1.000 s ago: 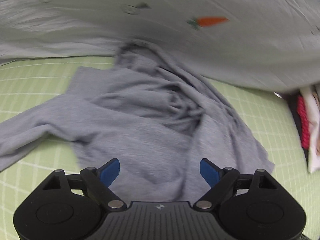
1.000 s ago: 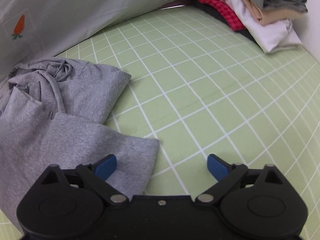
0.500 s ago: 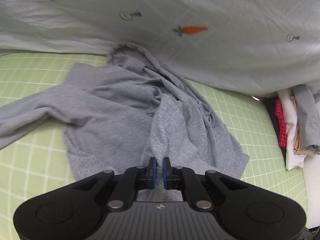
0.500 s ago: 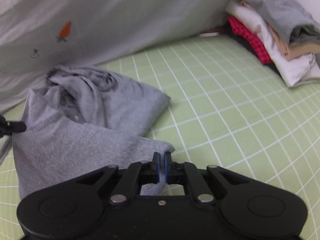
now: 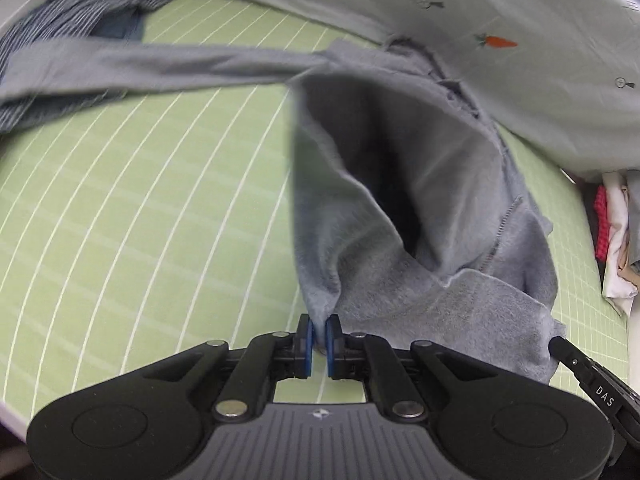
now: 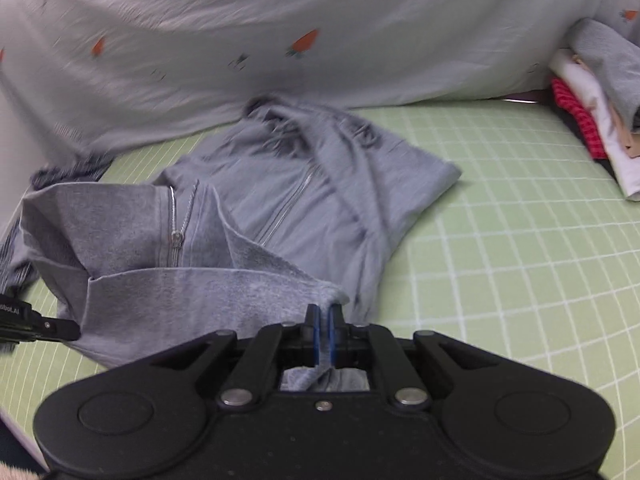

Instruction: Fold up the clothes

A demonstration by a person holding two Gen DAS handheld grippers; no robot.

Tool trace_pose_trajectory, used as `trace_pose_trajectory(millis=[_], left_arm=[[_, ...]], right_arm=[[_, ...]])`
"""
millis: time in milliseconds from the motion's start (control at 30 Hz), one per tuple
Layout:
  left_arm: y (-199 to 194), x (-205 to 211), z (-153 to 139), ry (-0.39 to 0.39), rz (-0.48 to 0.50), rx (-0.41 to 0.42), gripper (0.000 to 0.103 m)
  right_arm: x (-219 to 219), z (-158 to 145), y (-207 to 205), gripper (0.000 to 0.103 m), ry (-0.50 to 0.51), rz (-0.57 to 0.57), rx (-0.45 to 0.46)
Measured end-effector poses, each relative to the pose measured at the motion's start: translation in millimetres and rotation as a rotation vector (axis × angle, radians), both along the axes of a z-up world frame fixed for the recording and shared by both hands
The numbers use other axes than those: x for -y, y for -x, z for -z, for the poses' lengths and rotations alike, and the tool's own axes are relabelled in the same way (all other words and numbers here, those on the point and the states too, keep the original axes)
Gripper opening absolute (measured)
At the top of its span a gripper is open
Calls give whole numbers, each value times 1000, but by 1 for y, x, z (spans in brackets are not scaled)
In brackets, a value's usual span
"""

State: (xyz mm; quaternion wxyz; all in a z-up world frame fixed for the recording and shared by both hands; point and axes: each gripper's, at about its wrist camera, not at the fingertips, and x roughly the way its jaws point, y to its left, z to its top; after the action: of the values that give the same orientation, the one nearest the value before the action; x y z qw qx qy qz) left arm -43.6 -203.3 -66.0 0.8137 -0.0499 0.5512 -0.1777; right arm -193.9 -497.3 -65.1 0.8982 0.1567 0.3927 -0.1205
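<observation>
The grey zip hoodie lay crumpled near the surface's far edge; left tongs and right tongs each pinched its hem corners. Soft, limp fleece, it probably sags between grips.

A green mat ruled with a white grid covered the counter. Behind it hung a pale grey sheet (printed with small orange carrots), its hem draped onto the mat's far edge.
</observation>
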Motion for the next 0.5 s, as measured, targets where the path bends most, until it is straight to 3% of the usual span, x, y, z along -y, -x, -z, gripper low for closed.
trace_pose_trajectory(millis=[67,200,267,333,400,500], left_arm=[[5,-10,-3,-8,-12,11,8],[13,-31,-10,-13,-45,37,27],[13,-43,-16,-5,-73,49,29],[11,-53,-20,-1,-96,66,42],[6,-60,-22,-8,-111,82,53],[-6,-68,-20,-36,-114,82,59]], right_arm=[[-5,-1,6,5,-13,-13,-6],[-14,-1,13,8,-57,0,-7],[-19,-2,16,9,-68,5,-14],[-23,-6,20,14,-84,22,-5],[-25,-13,25,28,-98,52,21],[-20,-27,31,43,-131,129,90]])
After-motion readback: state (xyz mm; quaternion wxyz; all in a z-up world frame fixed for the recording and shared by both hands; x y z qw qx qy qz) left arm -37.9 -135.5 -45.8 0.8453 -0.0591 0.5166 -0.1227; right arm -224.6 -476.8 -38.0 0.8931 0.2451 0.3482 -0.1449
